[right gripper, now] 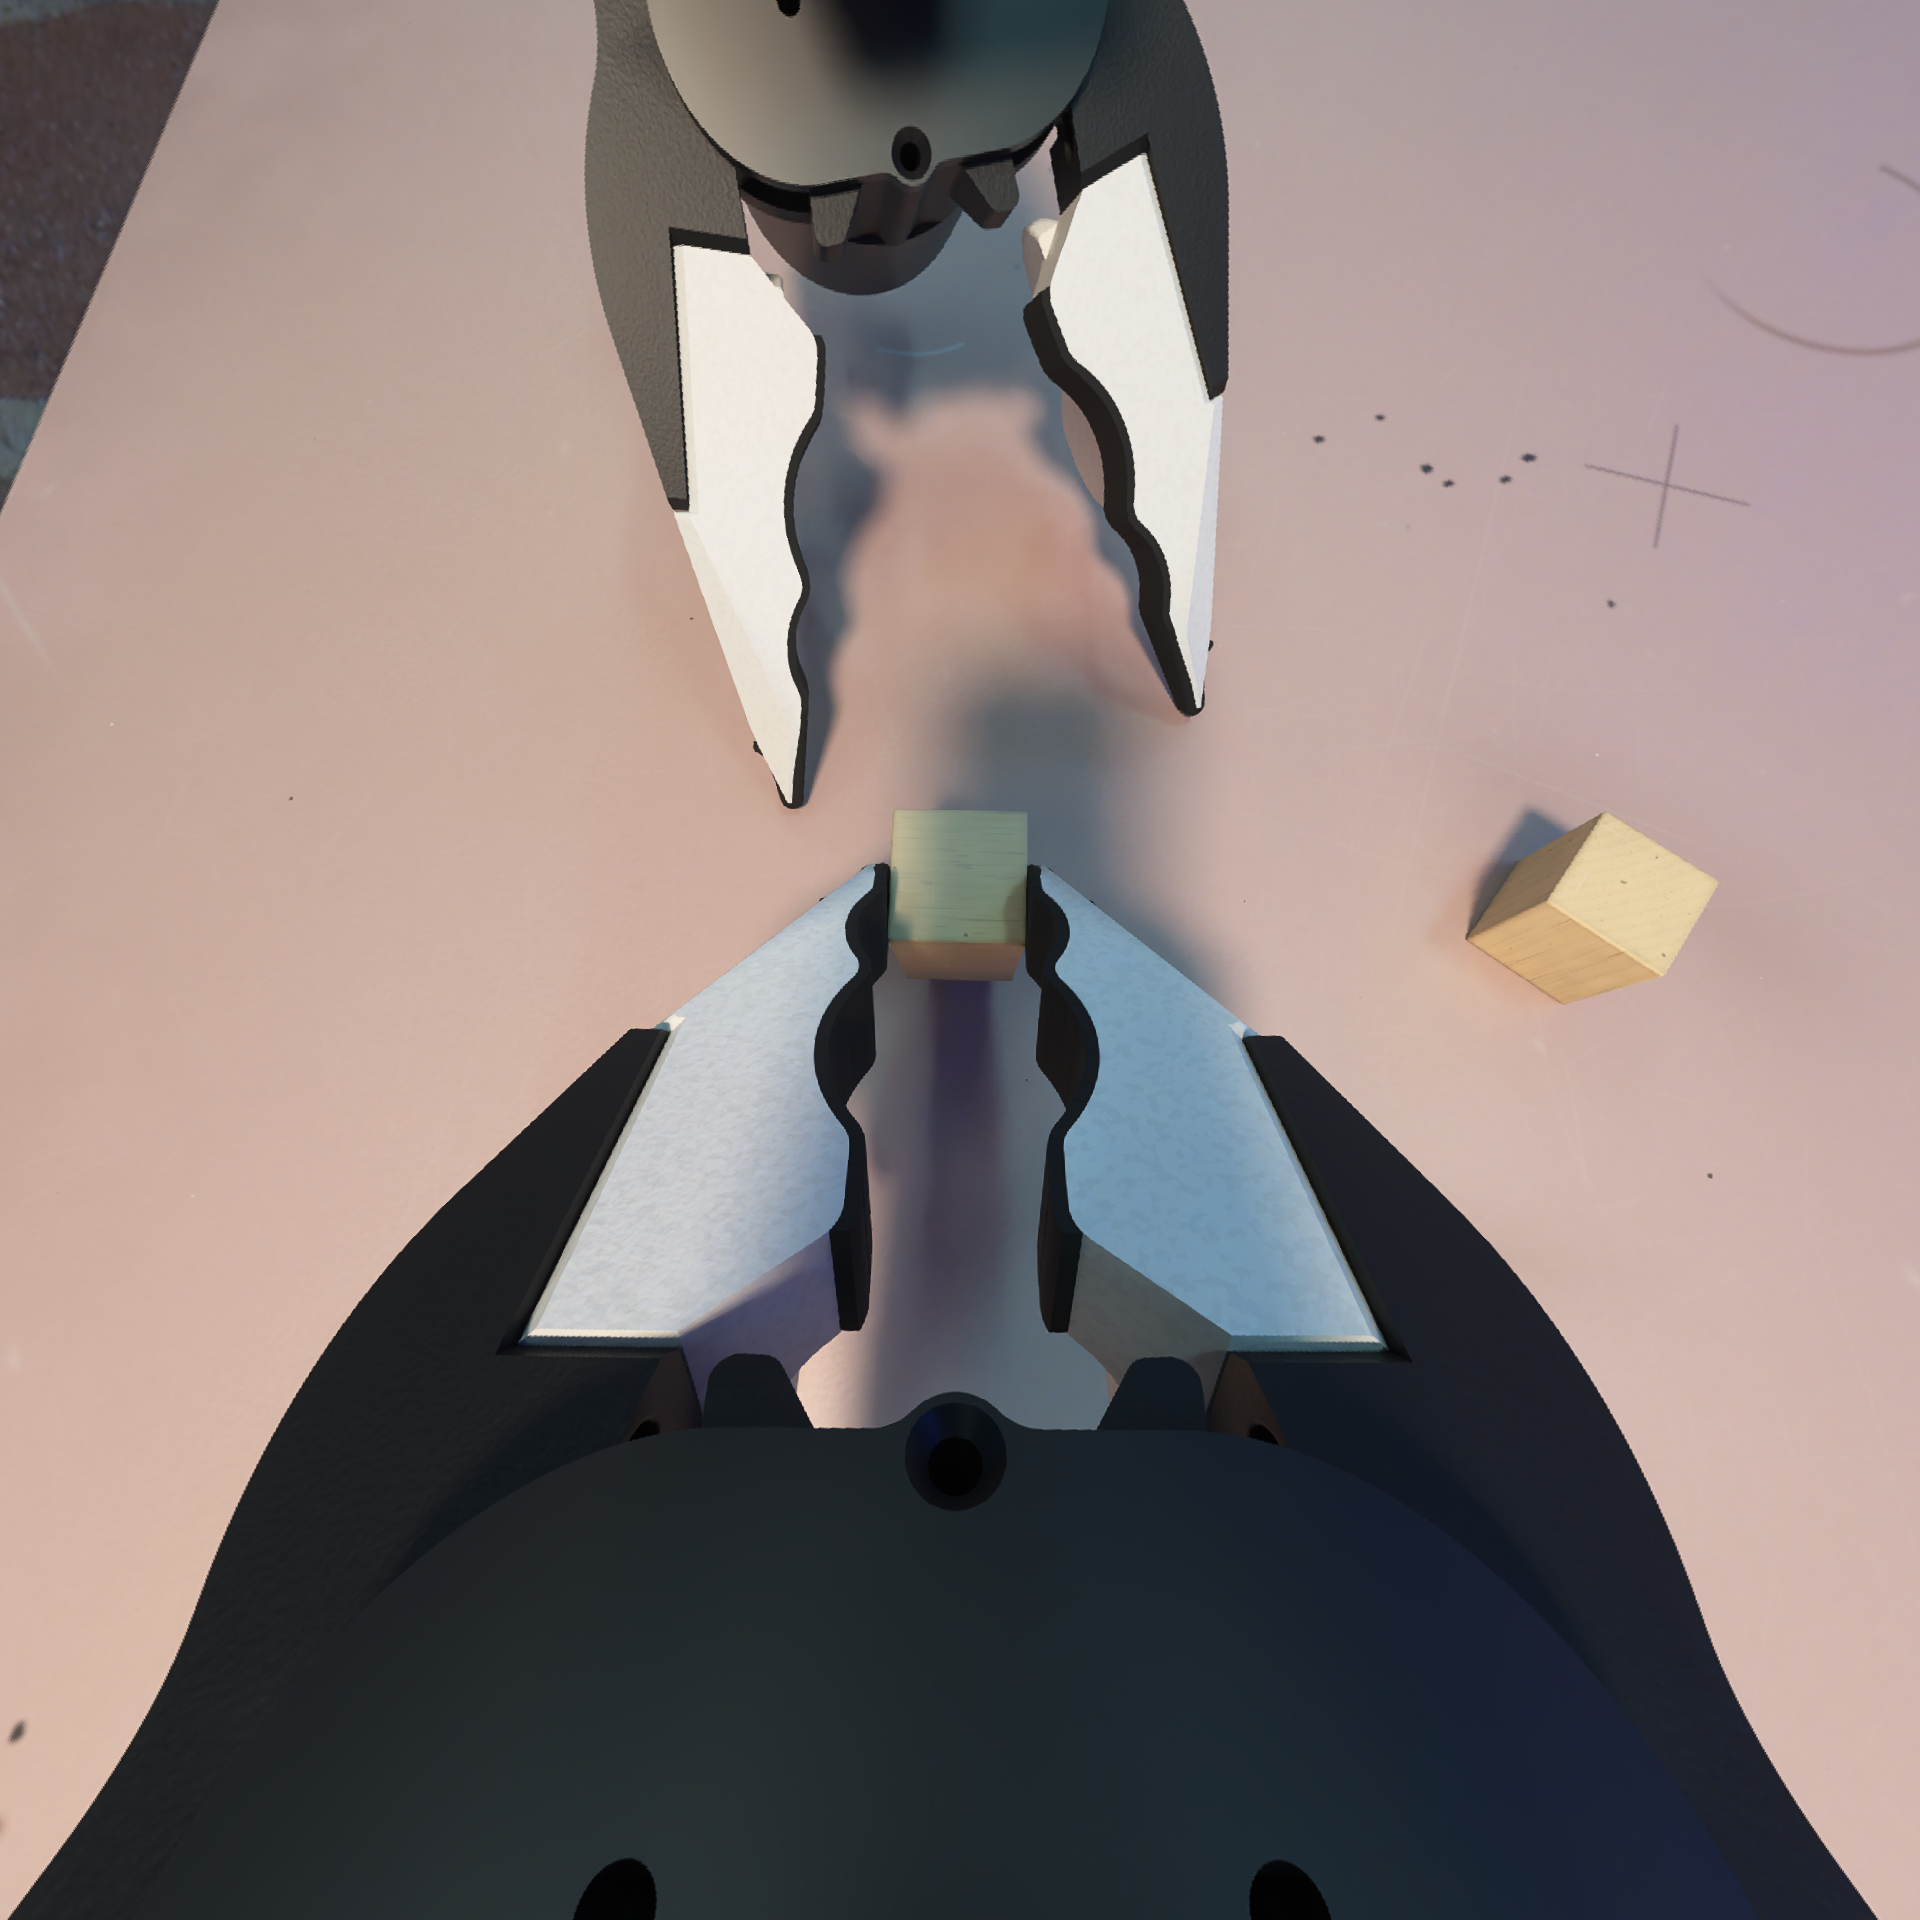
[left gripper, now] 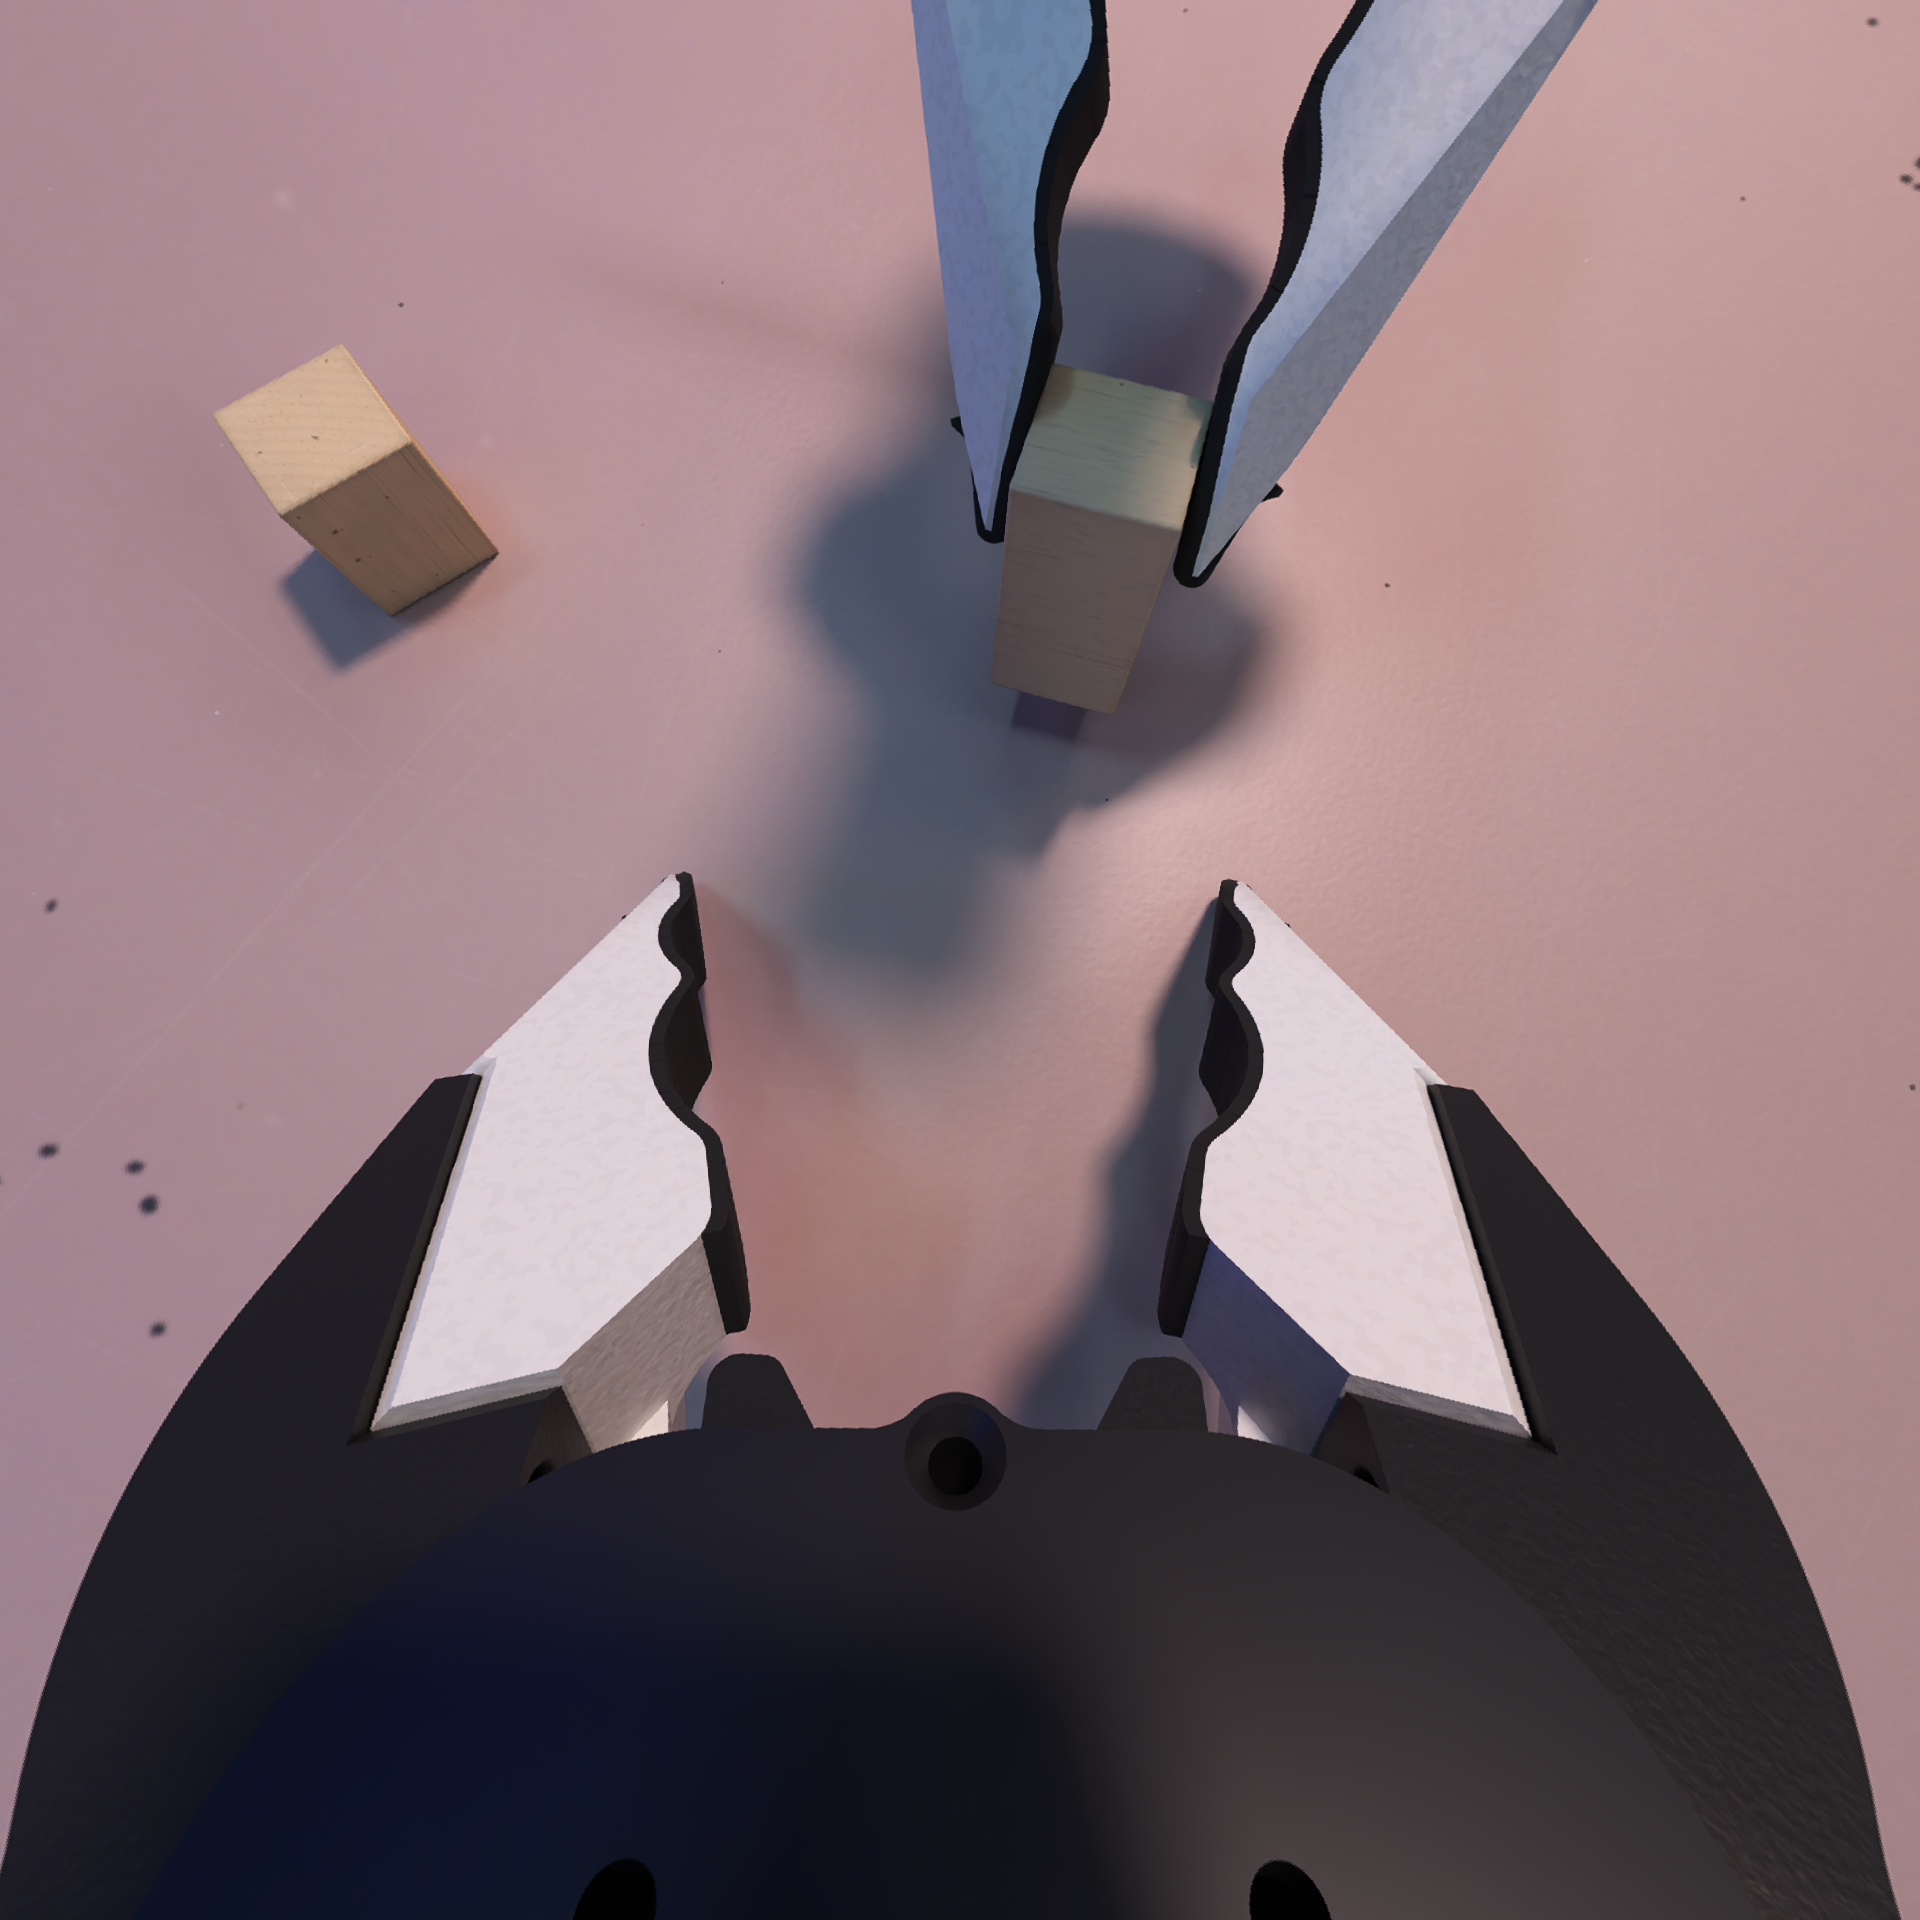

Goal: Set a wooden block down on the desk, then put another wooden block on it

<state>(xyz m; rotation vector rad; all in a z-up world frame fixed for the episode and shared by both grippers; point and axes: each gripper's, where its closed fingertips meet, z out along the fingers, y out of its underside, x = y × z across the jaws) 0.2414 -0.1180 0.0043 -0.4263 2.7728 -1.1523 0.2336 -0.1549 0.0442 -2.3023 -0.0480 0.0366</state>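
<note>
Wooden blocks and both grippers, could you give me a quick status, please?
Right gripper shut on held block, low over the desk. Left gripper open, empty. Second block lies off to the side. Nothing in the way.

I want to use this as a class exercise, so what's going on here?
The right gripper is shut on a wooden block, holding it upright at or just above the pink desk. The left gripper hangs open and empty, facing it. A second wooden block lies off to the side on the desk, so nothing is stacked yet.
</note>
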